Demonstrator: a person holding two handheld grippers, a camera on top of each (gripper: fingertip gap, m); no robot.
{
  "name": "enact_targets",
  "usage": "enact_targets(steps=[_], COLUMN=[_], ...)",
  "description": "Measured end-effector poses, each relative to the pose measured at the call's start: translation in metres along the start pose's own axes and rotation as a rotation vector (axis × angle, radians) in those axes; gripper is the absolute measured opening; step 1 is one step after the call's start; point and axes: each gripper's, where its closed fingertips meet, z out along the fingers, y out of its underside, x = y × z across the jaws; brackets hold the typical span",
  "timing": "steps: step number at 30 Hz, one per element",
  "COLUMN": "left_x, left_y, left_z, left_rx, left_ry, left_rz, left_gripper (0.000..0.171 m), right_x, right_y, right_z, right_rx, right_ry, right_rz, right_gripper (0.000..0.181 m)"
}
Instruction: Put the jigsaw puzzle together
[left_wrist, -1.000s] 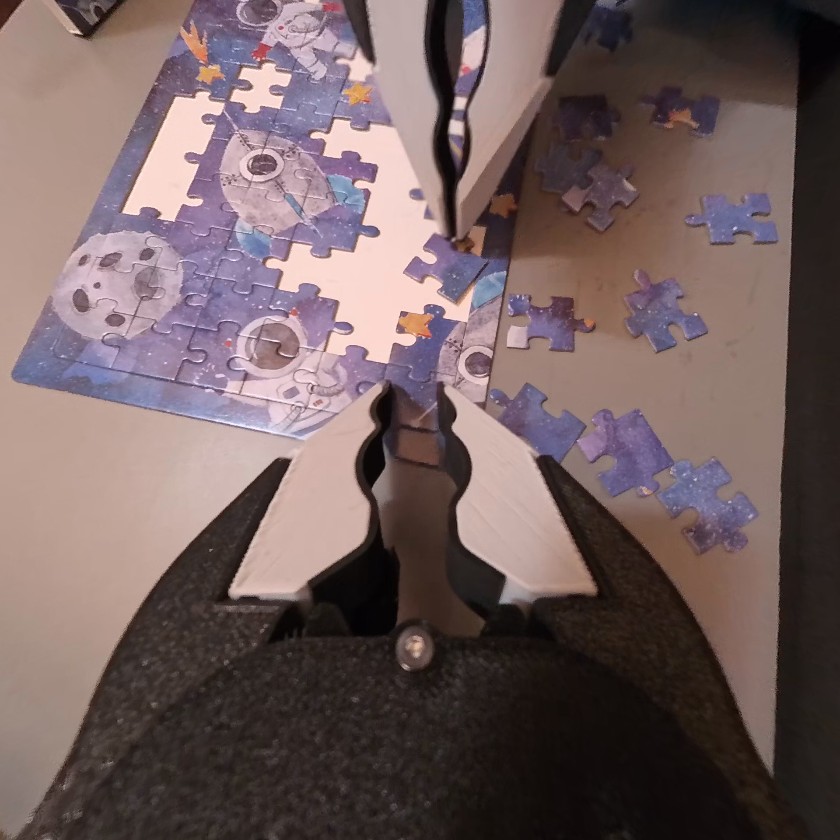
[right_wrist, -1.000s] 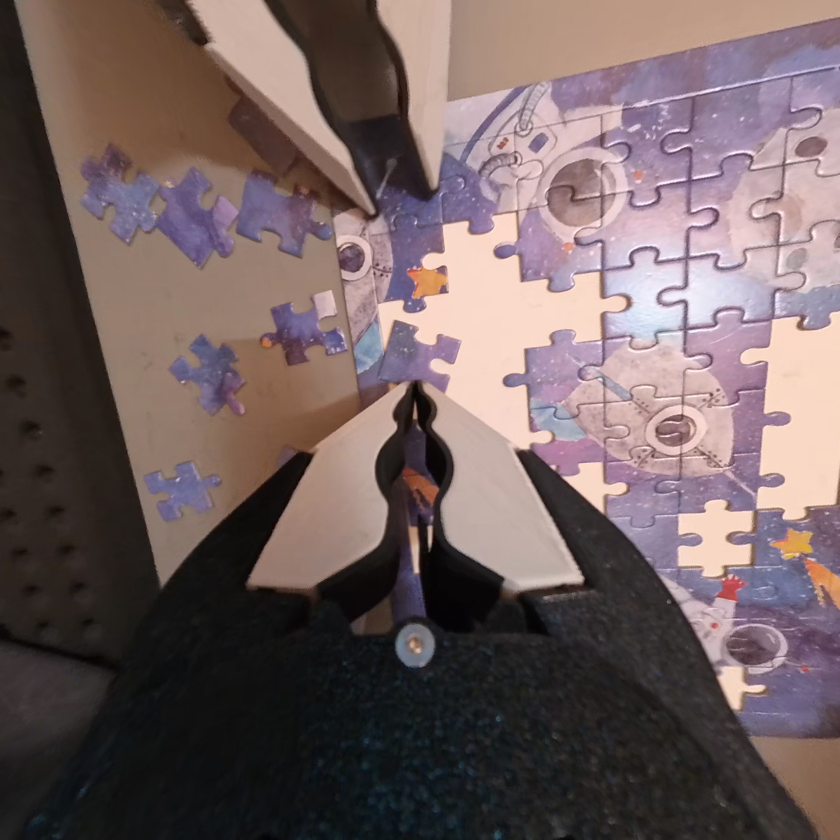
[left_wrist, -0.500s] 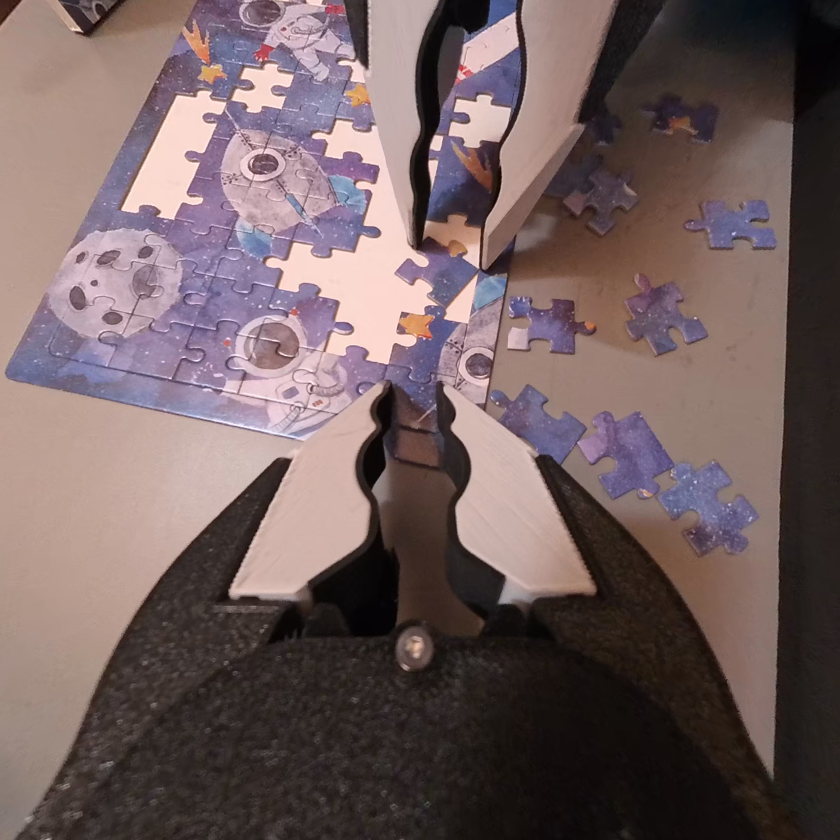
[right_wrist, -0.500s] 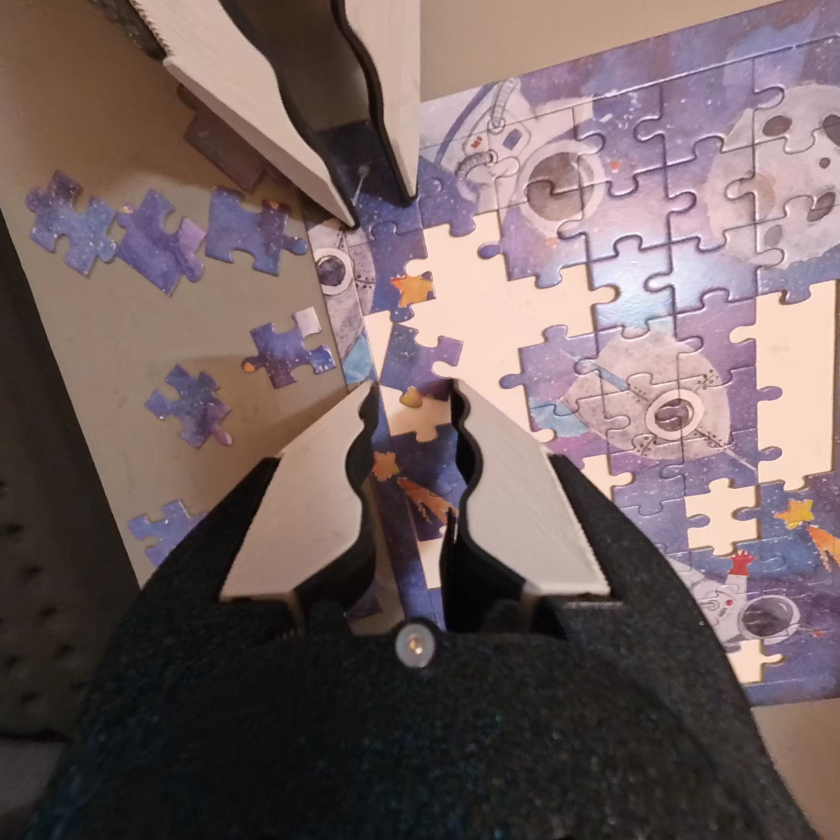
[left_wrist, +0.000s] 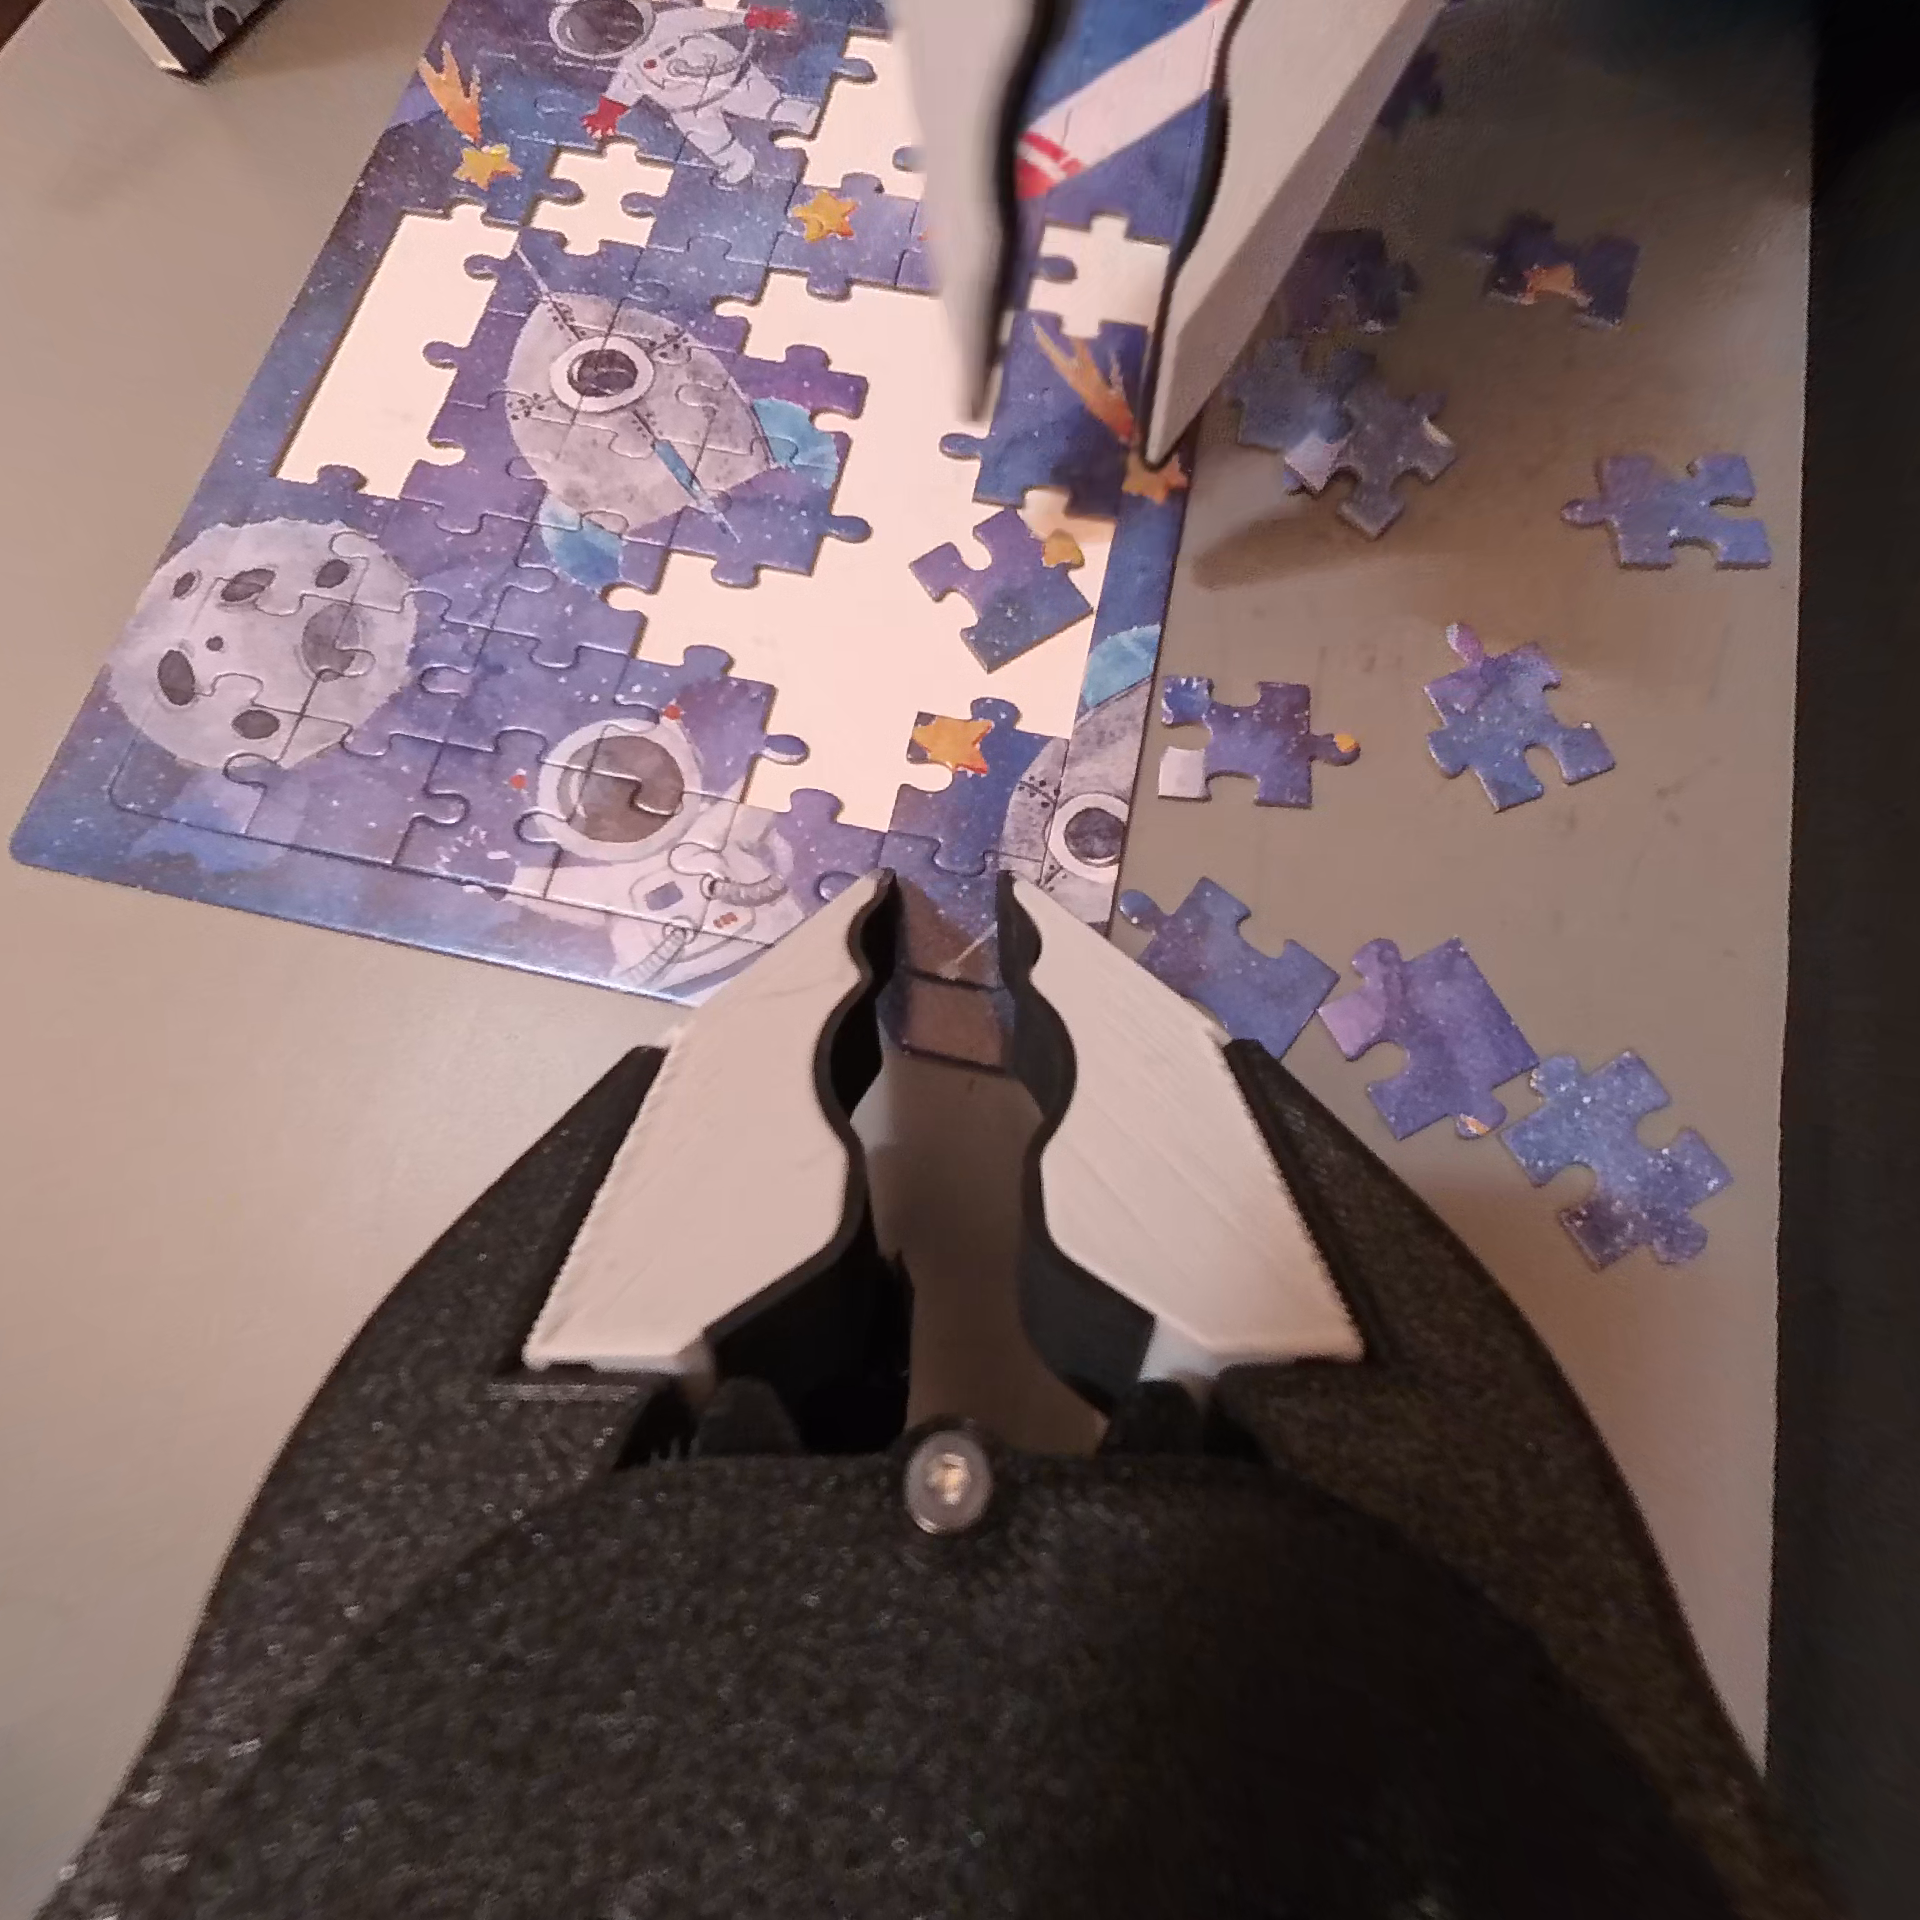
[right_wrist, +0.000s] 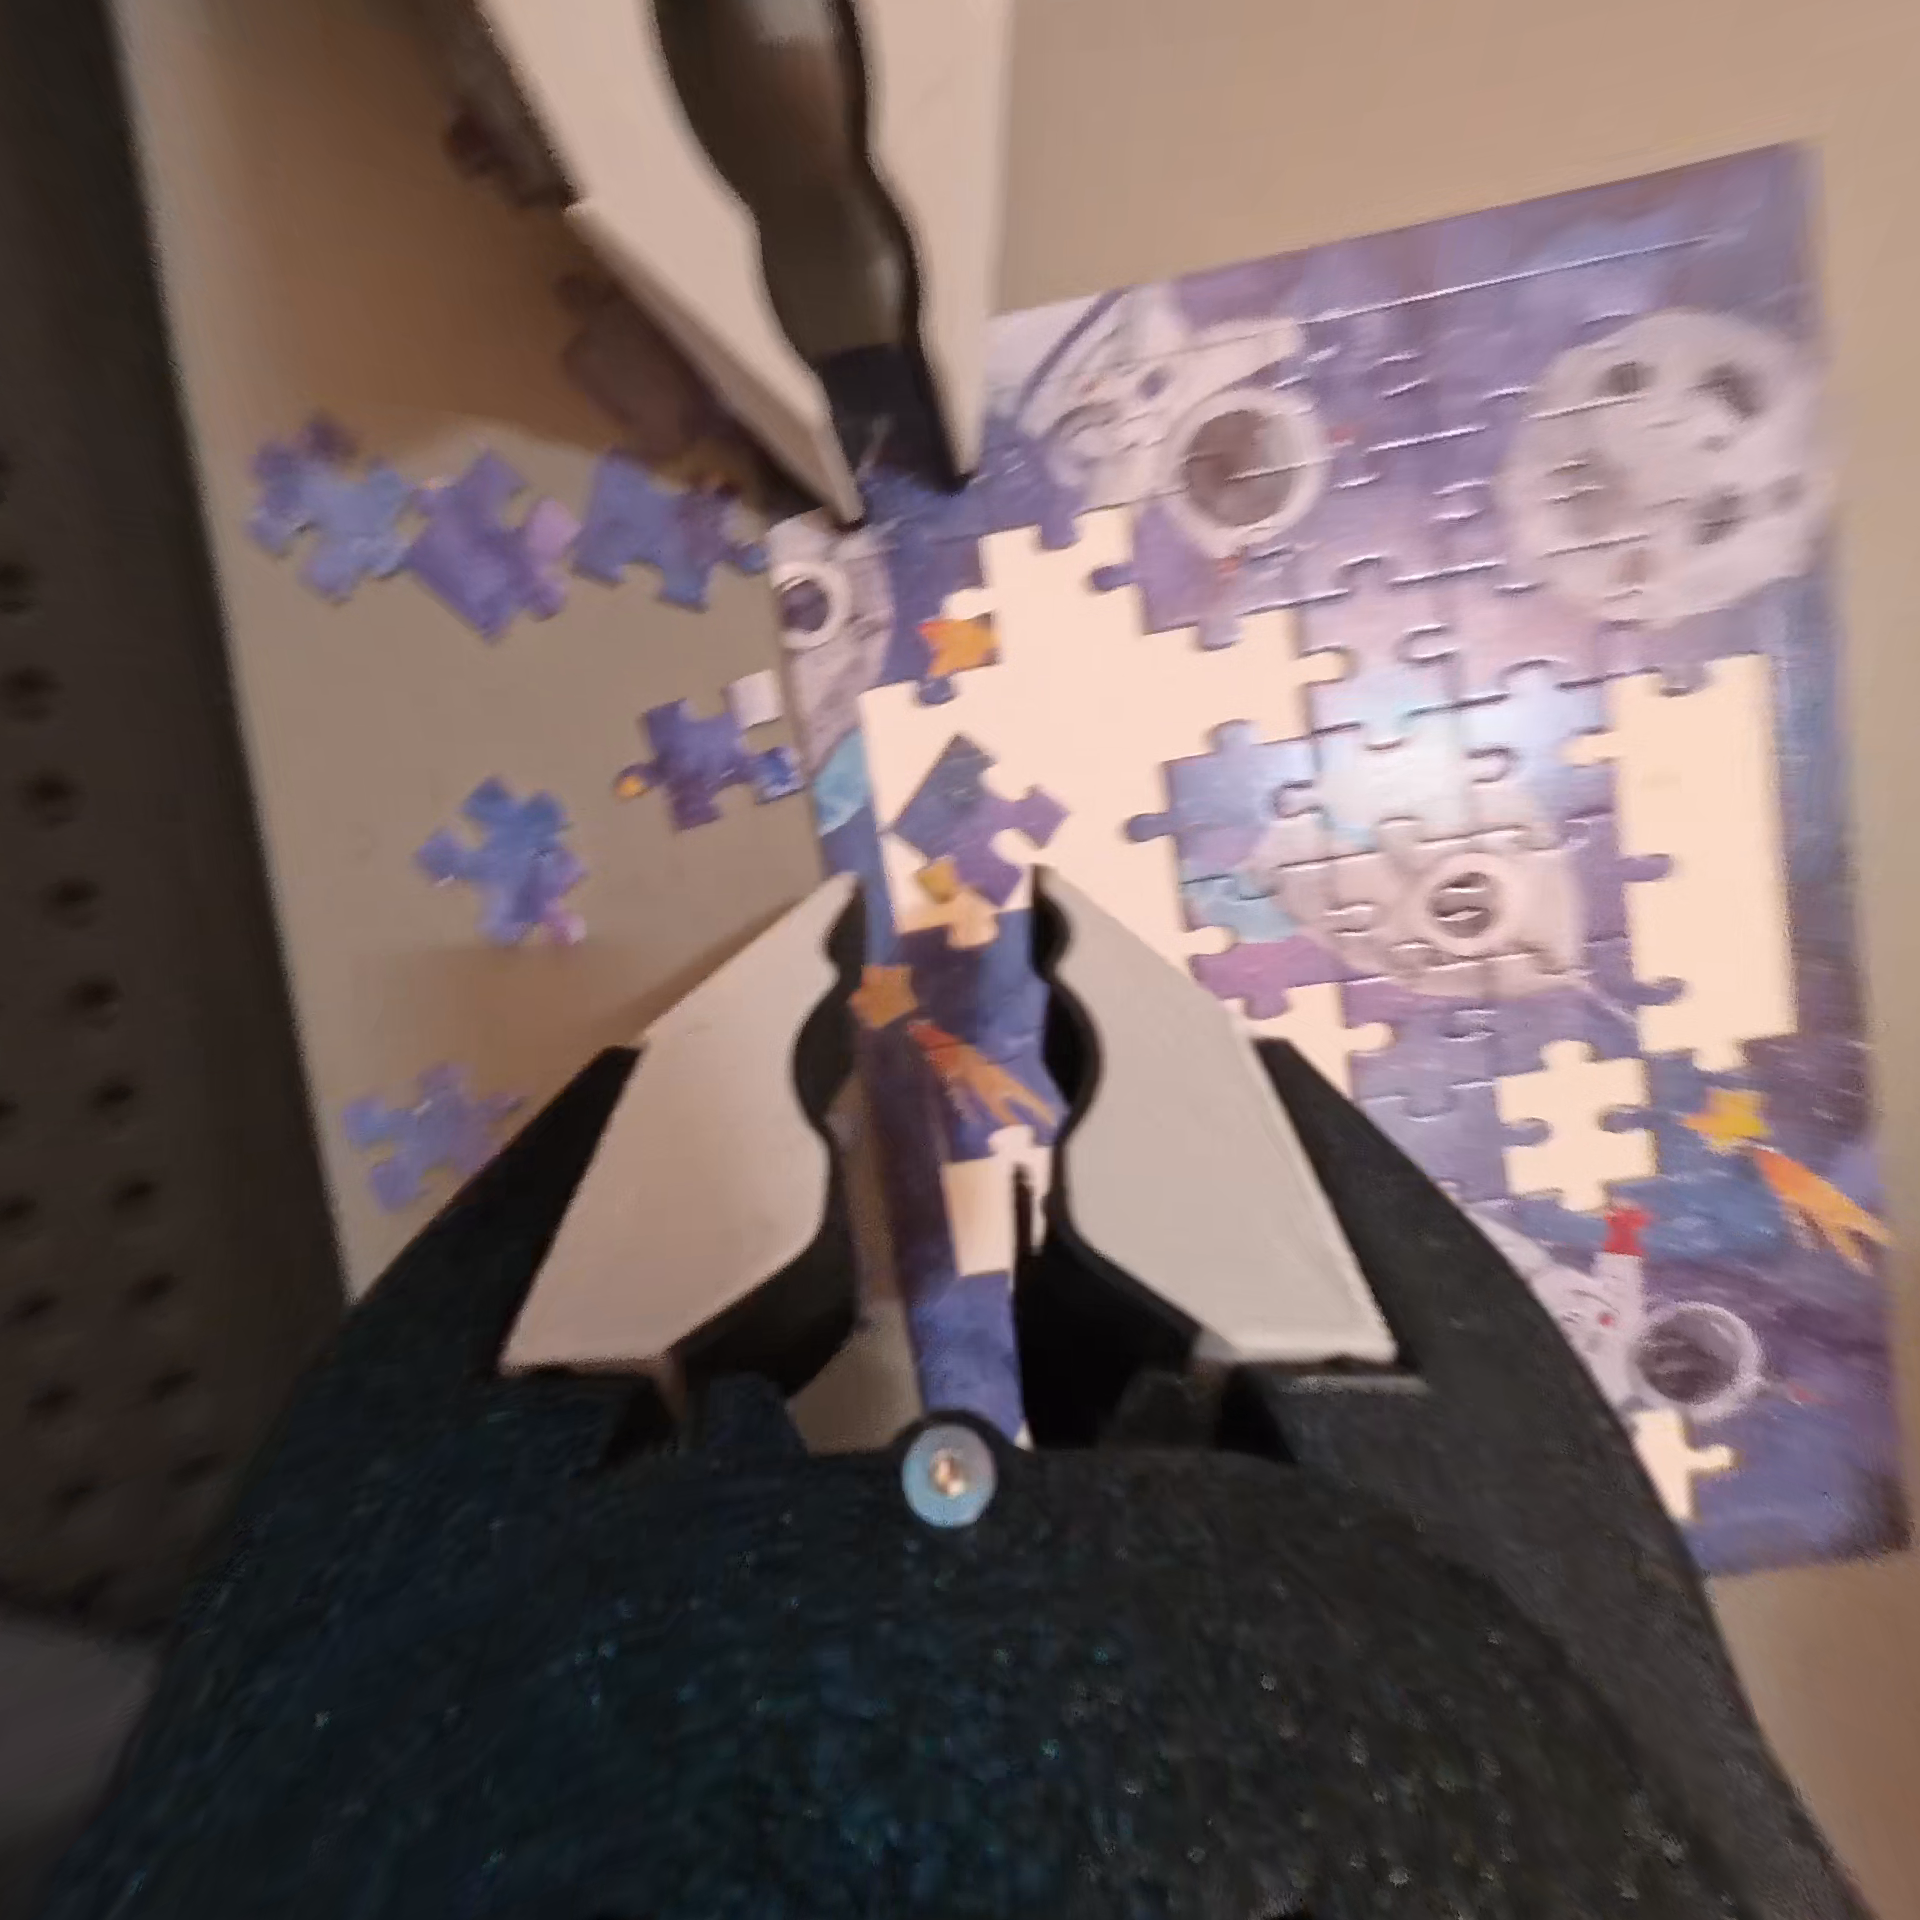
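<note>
The space-themed puzzle board (left_wrist: 312, 665) lies on the grey table, partly filled, with white gaps; it also shows, blurred, in the right wrist view (right_wrist: 1403, 727). A loose blue piece with a small orange star (left_wrist: 1003, 597) lies askew in the white gap near the board's right edge, also seen in the right wrist view (right_wrist: 971, 821). My right gripper (right_wrist: 948, 883) is open and empty, hovering just behind that piece; the left wrist view shows it (left_wrist: 1070, 431) above the board. My left gripper (left_wrist: 945, 883) is open, its tips resting on the board's near edge (right_wrist: 902, 494).
Several loose blue pieces (left_wrist: 1247, 738) (left_wrist: 1429, 1023) (left_wrist: 1662, 509) lie on the table right of the board, also in the right wrist view (right_wrist: 499, 520). A box corner (left_wrist: 177, 42) is at the far left. The table's edge (left_wrist: 1797, 935) runs along the right.
My right gripper was shut on the star piece at the board, then opened and left it lying in the white gap, and has drawn back and up. The left gripper has not moved.
</note>
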Motion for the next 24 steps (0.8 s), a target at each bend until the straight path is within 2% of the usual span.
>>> enact_targets(steps=[1, 2, 6, 8, 10, 16, 21, 24], left_x=[0.000, 0.000, 0.000, 0.000, 0.000, 0.000, 0.000, 0.000], left_y=[0.000, 0.000, 0.000, 0.000, 0.000, 0.000, 0.000, 0.000], left_z=[0.000, 0.000, 0.000, 0.000, 0.000, 0.000, 0.000, 0.000], left_rx=[0.000, 0.000, 0.000, 0.000, 0.000, 0.000, 0.000, 0.000], left_ry=[0.002, 0.003, -0.001, -0.003, -0.001, -0.001, 0.000, 0.000], left_rz=[-0.002, -0.004, 0.000, 0.002, -0.002, -0.002, -0.004, -0.004], left_gripper=[0.019, 0.019, 0.019, 0.019, 0.018, 0.018, 0.018, 0.018], right_x=[0.008, 0.008, -0.004, -0.009, -0.022, -0.017, -0.001, -0.001], right_y=[-0.001, 0.000, 0.005, -0.001, -0.002, -0.004, 0.009, 0.010], right_z=[0.003, 0.008, 0.024, 0.024, 0.025, 0.018, 0.020, 0.023], right_rx=[0.003, -0.007, -0.038, -0.008, -0.011, 0.007, -0.058, -0.065], right_ry=[0.028, 0.010, -0.069, -0.088, -0.162, -0.134, -0.048, -0.055], right_rz=[0.028, 0.056, 0.066, 0.047, 0.050, 0.043, 0.057, 0.069], right_gripper=[0.045, 0.051, 0.053, 0.048, 0.030, 0.031, 0.031, 0.032])
